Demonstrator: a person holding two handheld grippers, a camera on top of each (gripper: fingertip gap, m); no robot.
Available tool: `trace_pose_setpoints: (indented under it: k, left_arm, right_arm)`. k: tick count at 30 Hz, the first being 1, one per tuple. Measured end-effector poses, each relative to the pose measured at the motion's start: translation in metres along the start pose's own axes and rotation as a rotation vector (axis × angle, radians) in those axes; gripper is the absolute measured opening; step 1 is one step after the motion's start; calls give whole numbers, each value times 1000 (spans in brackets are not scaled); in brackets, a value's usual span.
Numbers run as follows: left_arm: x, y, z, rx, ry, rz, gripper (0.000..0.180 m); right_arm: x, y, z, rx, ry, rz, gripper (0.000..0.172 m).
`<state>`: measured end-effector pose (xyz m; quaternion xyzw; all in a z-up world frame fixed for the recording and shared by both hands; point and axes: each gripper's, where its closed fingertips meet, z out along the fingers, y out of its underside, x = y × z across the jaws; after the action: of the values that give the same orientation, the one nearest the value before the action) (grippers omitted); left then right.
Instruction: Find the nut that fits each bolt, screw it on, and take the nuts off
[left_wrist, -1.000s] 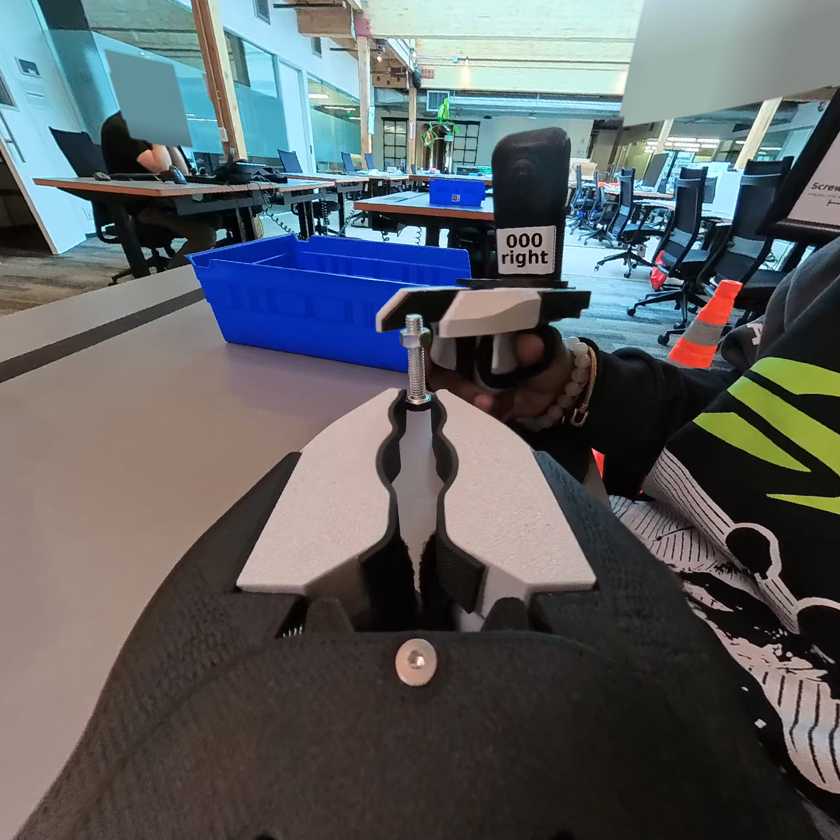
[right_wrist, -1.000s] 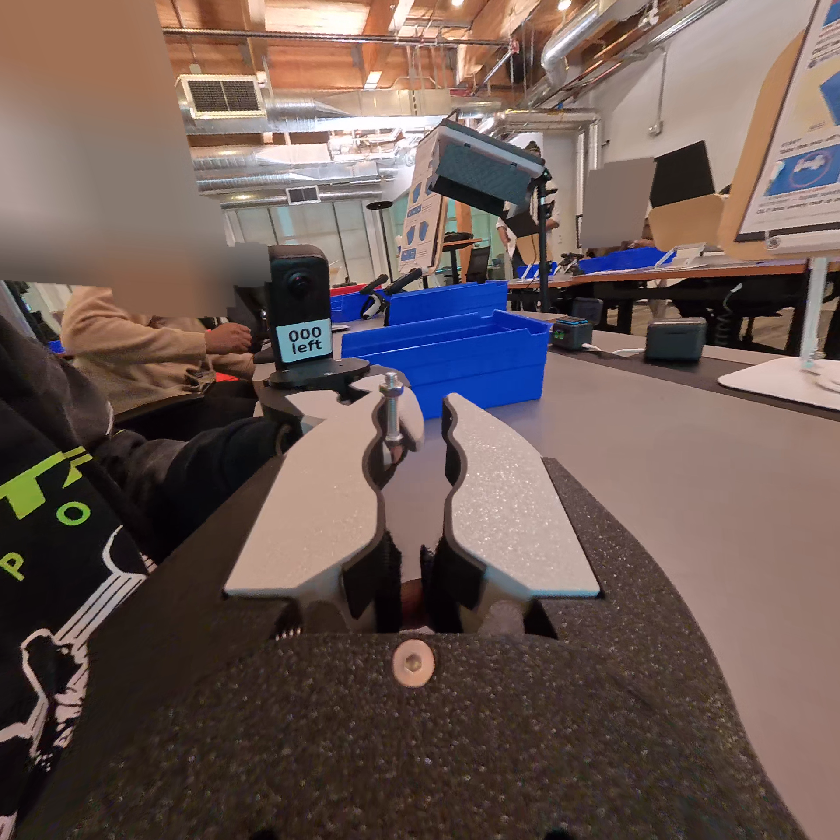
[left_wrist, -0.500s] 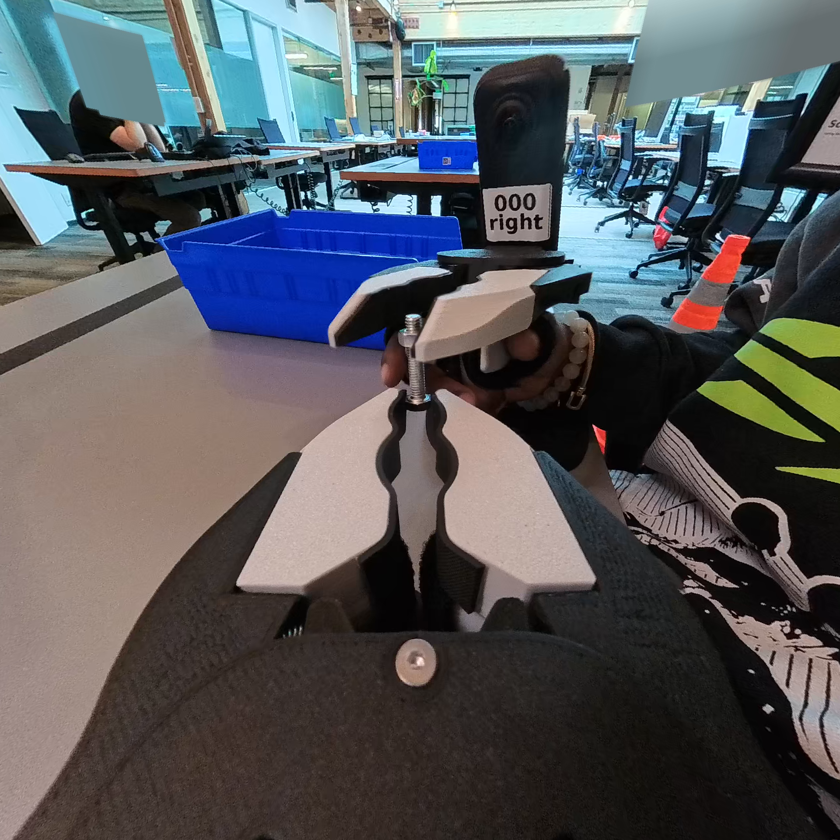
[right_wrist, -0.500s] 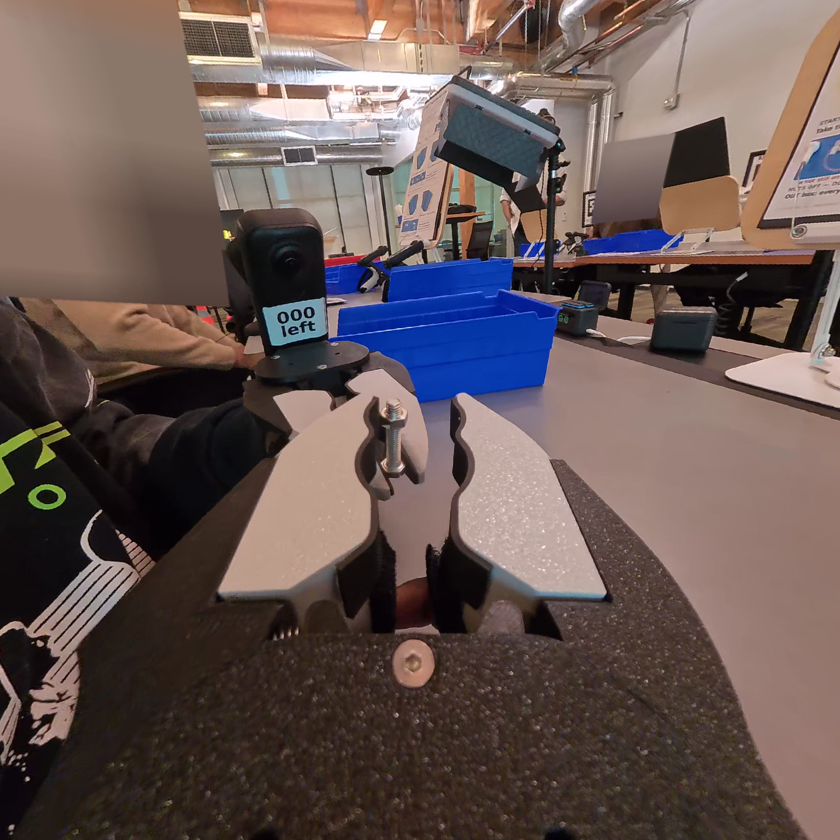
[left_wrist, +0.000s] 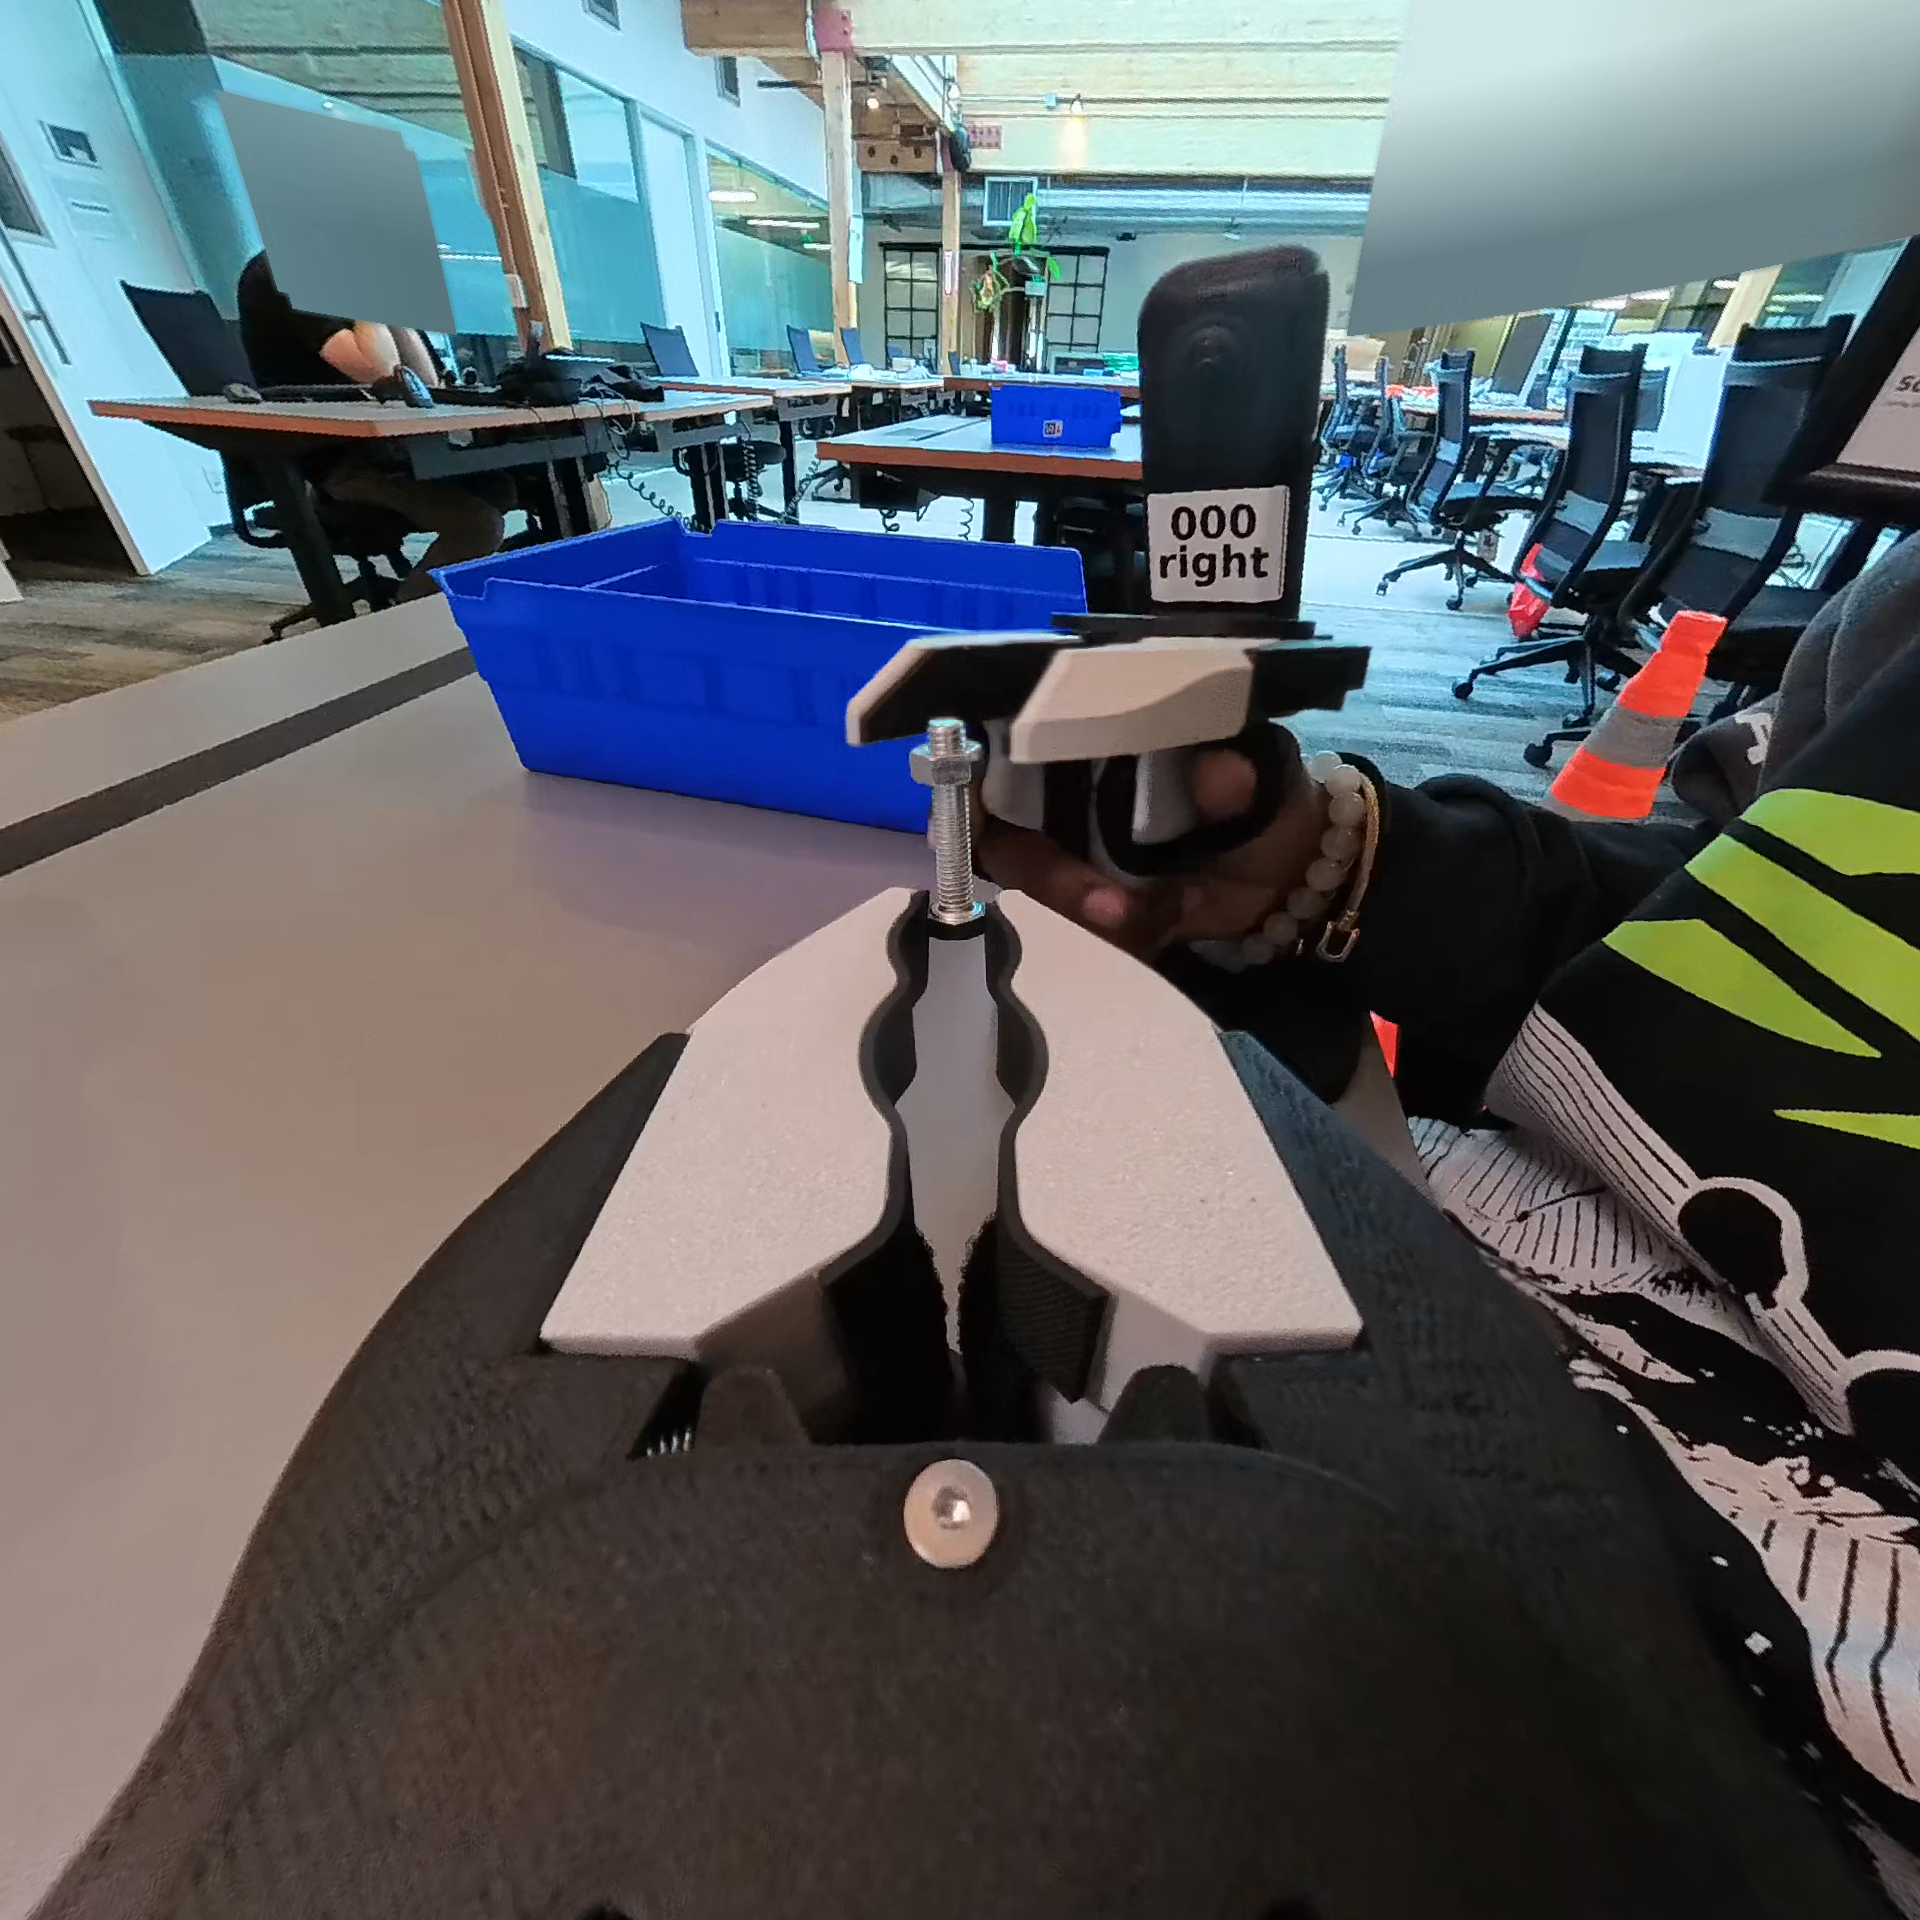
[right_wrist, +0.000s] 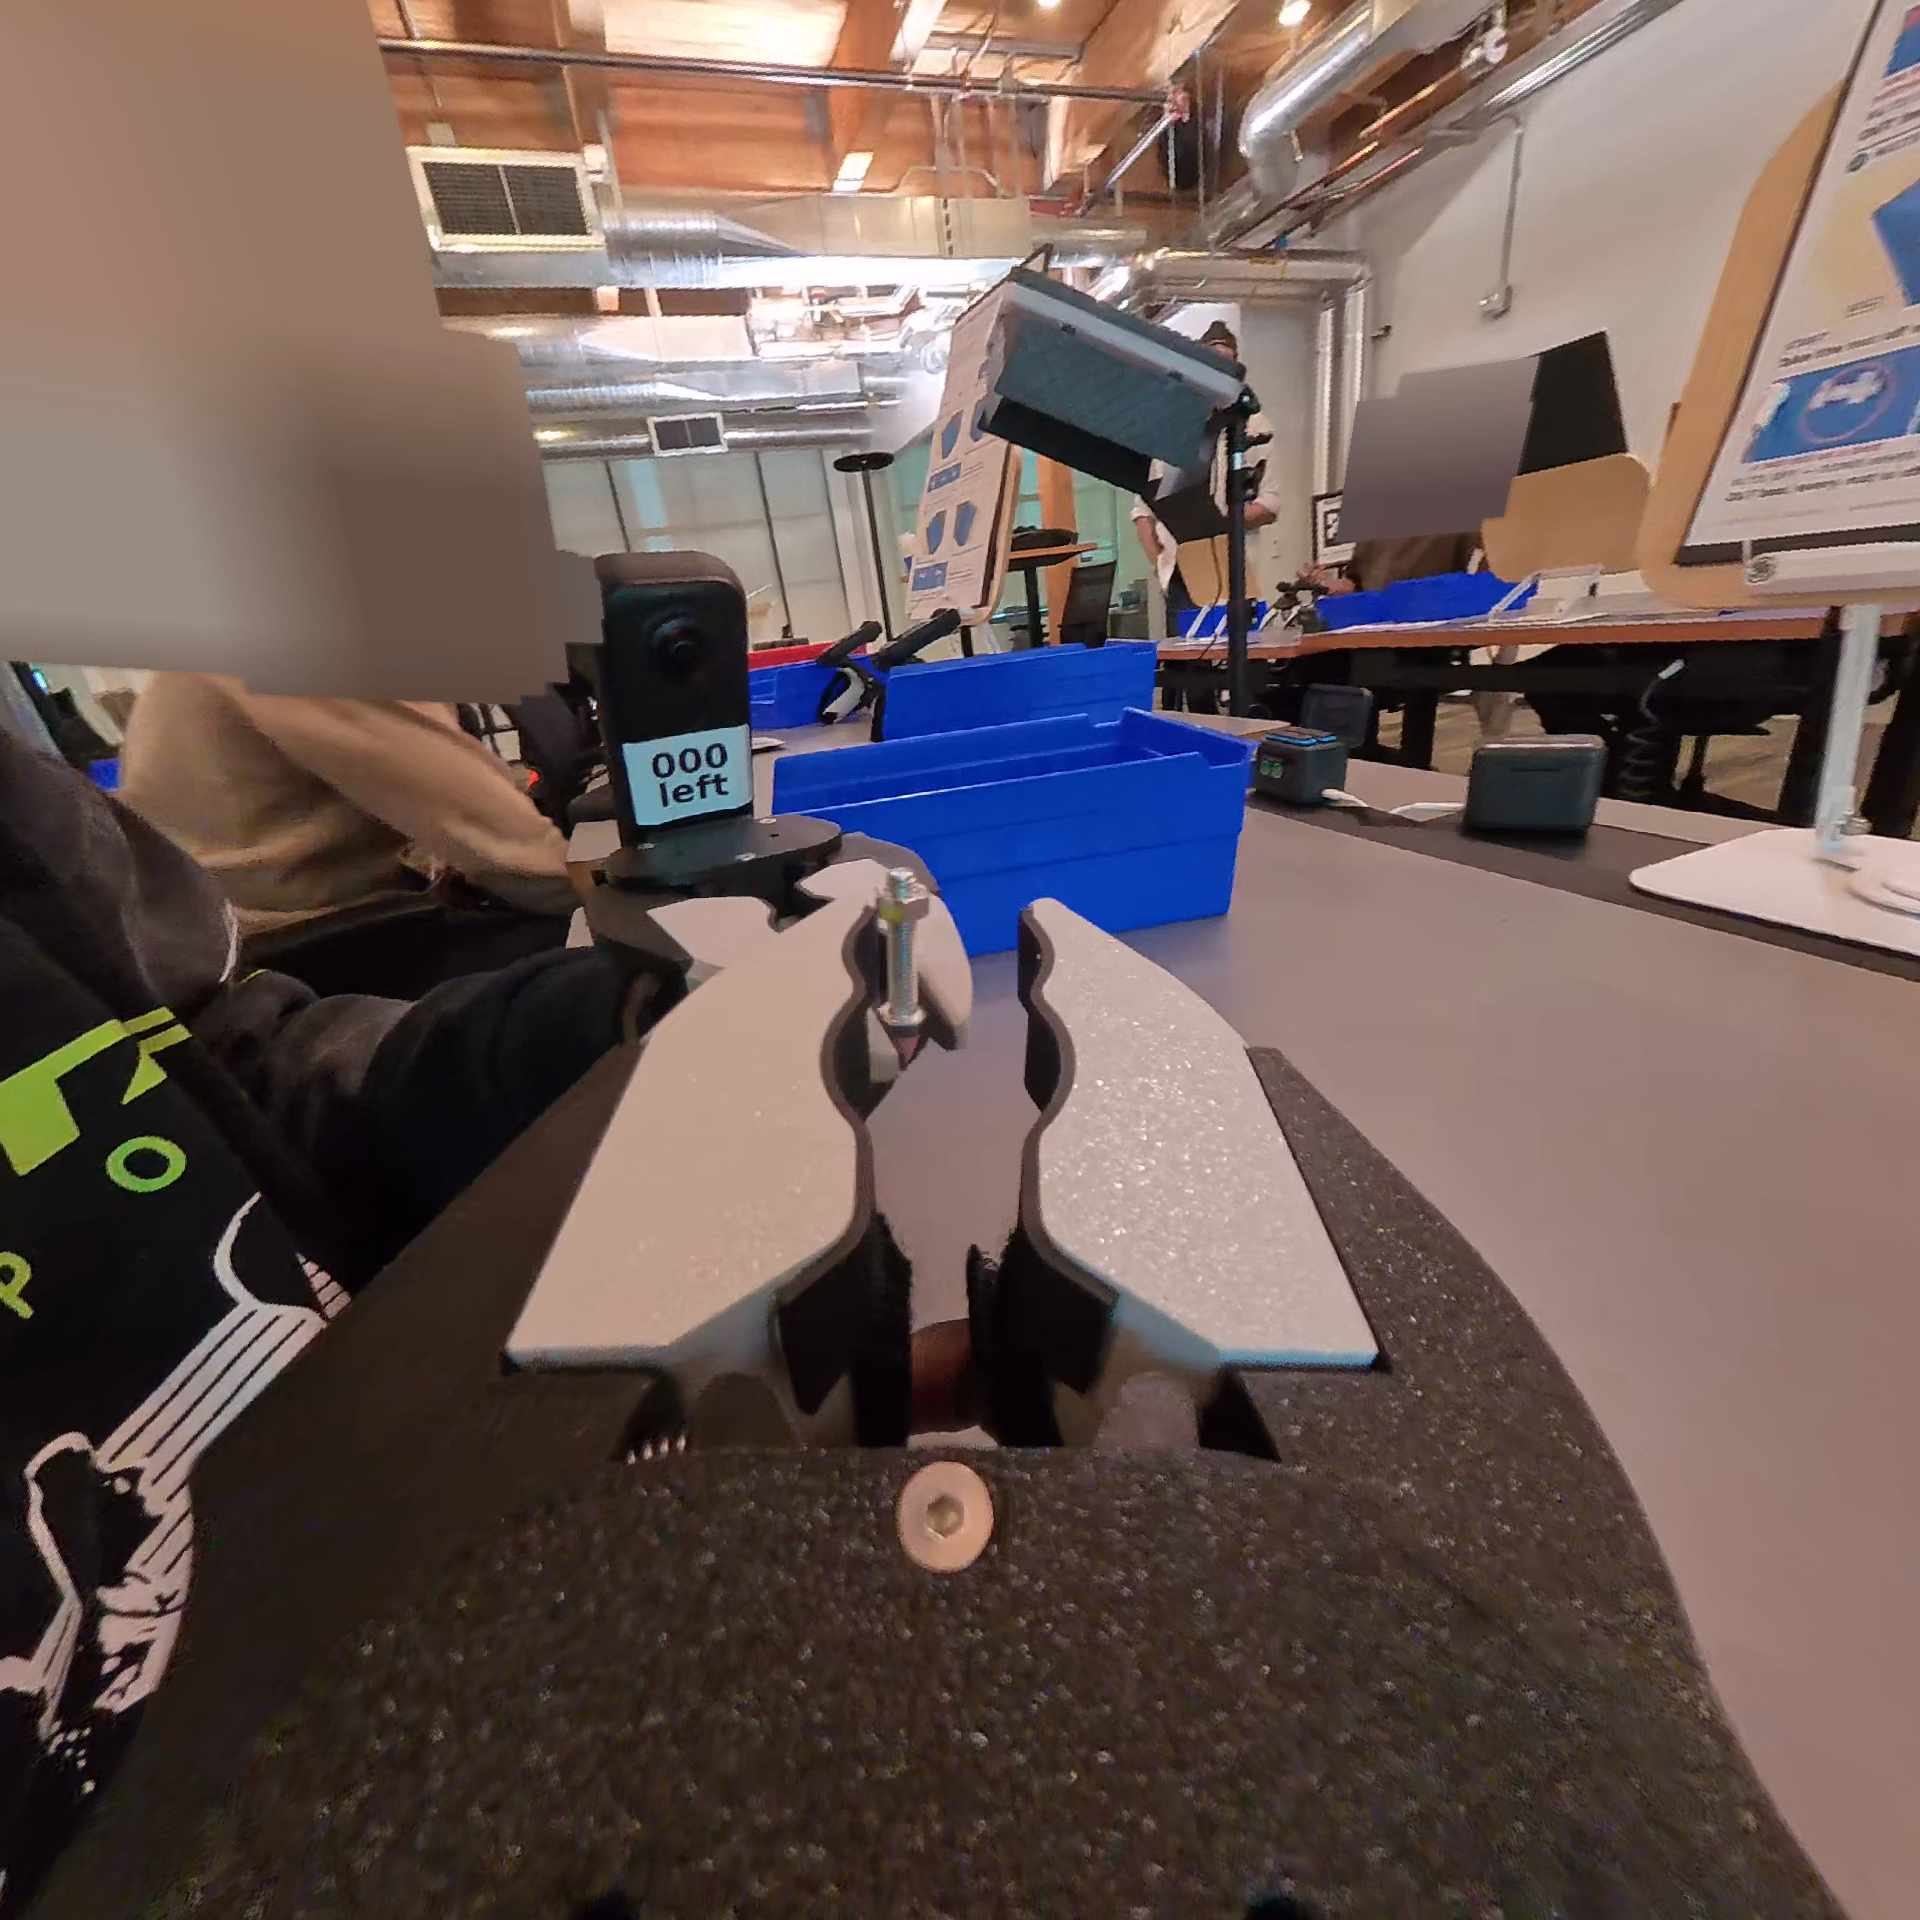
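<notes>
Silver bolt (left_wrist: 951, 831) stands upright, its head clamped at the very tips of my left fingers (left_wrist: 800, 997), threaded shank rising clear above them. A hex nut (left_wrist: 943, 765) sits near the top of the shank, a few threads showing above it. My left gripper (left_wrist: 954, 920) is closed on the bolt head, pads pressed in from both sides.

My right gripper (right_wrist: 940, 971) is open. Seen from the left wrist, its fingers (left_wrist: 1132, 696) reach in level from the right, just above the nut and close beside the bolt's tip; I cannot tell whether they touch it. Seen from the right wrist, the bolt (right_wrist: 900, 961) shows just beside my own left-hand fingertip, with a clear gap to the other fingertip.

Bolt and grippers hang above the grey counter (left_wrist: 312, 987). Blue bin (left_wrist: 727, 665) rests on the counter beyond.
</notes>
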<state>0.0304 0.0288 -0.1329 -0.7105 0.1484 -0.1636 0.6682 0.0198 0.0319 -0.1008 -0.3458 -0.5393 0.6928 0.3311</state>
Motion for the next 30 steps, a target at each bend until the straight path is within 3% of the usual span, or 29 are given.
trace_pose_setpoints:
  k: [8, 14, 17, 19, 30]
  left_arm:
    - [9, 9, 7, -61, 26, 47, 10]
    - [3, 3, 2, -21, 7, 19, 10]
    - [0, -2, -1, 10, 2, 0, 10]
    - [-1, -2, -1, 8, -2, 2, 10]
    - [4, 5, 3, -34, 11, 28, 10]
  right_arm:
    - [-4, 11, 11, -68, 0, -32, 34]
    - [-1, 4, 4, -30, 4, -18, 26]
    - [10, 1, -3, -4, 64, -14, 9]
    - [11, -2, -6, 6, 70, -15, 7]
    - [-4, 6, 6, -32, -8, -18, 32]
